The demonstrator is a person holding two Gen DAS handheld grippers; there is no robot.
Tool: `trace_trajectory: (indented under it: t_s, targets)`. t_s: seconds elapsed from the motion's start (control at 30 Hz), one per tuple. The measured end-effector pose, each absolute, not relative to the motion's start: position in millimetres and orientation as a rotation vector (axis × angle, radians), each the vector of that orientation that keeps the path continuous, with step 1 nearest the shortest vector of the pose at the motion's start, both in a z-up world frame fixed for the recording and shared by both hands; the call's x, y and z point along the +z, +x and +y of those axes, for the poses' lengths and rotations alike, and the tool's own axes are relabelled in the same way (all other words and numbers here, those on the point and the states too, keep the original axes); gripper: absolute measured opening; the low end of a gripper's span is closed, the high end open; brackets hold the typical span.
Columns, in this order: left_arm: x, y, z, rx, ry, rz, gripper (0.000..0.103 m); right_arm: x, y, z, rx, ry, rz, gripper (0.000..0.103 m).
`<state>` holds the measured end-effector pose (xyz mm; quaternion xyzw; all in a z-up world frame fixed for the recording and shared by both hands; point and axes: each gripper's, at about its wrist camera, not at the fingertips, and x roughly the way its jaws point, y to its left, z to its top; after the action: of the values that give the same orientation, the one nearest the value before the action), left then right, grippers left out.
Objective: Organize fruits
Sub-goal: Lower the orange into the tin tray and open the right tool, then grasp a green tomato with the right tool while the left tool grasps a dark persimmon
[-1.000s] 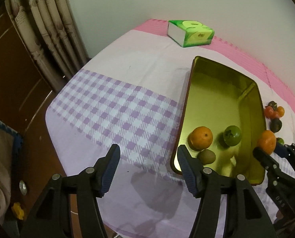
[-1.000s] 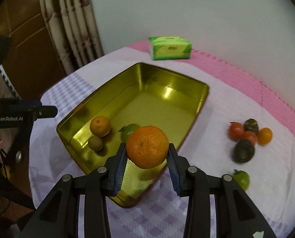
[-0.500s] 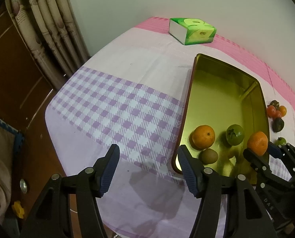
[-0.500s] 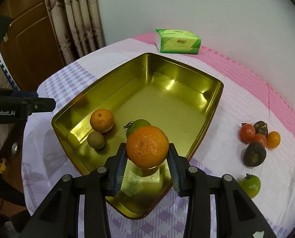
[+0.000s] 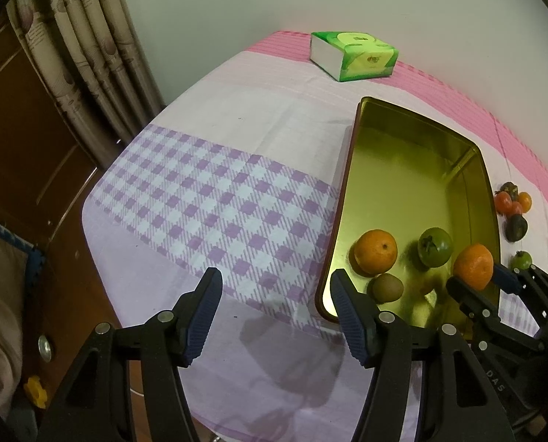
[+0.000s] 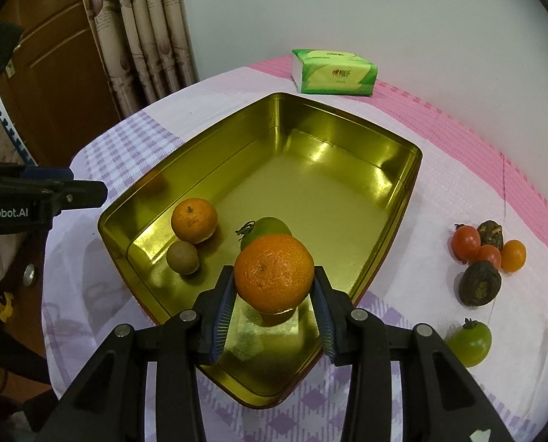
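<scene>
- Checked cloth covers my counter, with the gold tin near its right edge.
- My right hand-held gripper pinches a mandarin above the tin's near corner; releasing comes next.
- My left hand-held gripper hangs spread, empty.

My left claw hangs with its jaws wide apart and nothing between them, over the purple-checked tablecloth, just beside the near corner of the gold tin. Inside the tin lie an orange, a kiwi touching it, and a green fruit. At the tin's right edge my right claw grips a second orange. Small fruits cluster beyond the tin; a green tissue pack sits at the far side.
</scene>
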<state>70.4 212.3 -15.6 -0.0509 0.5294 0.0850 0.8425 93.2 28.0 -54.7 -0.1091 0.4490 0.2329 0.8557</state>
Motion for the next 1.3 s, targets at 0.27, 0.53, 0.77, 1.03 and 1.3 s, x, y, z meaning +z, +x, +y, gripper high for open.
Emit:
trace_trajectory:
  t_s: [0.27,0.53,0.77,1.03,1.3]
  targets:
    - [-15,71,211,0.172,-0.101,1.118,0.062,-54,93,28,0.487,-0.226,0.943,0.04]
    - [-15,70,209,0.169,-0.098,1.118,0.062,-42,86,20,0.467,-0.203,0.898,0.048]
    - [-15,70,209,0.168,-0.098,1.12,0.062,-26,71,-42,0.366,-0.125,0.863,0.048]
    - [-16,71,207,0.168,-0.081,1.121,0.062,-47,68,-132,0.167,-0.08,0.918,0.048]
    - [-18,71,202,0.161,-0.063,1.124,0.062,-63,85,-133,0.171,-0.041,0.914,0.048]
